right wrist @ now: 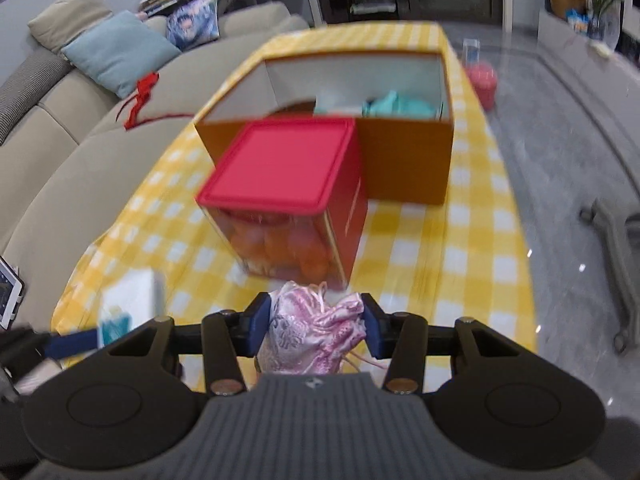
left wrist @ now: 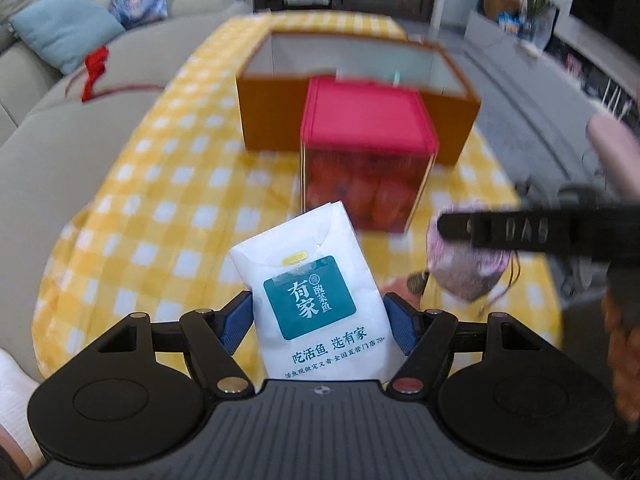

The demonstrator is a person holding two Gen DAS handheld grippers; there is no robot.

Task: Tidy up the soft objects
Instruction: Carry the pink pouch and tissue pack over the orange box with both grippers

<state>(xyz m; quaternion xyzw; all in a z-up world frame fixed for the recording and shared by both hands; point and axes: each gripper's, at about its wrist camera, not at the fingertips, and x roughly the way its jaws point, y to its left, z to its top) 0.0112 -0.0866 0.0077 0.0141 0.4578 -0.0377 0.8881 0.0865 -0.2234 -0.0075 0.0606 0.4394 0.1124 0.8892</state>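
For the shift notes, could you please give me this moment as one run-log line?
left hand-held gripper: shut on white packet | right hand-held gripper: shut on pink pouch | orange box: open, ahead

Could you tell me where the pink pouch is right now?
In the right wrist view, the pink pouch sits between the right gripper's jaws, just before the red-lidded box.

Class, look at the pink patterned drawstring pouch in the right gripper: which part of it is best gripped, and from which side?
Grip the pink pouch across its gathered neck, from above and the near side, as the right gripper does now. The fabric bunches narrow there, so the pads span it, while the fuller body hangs below and the cords dangle clear.
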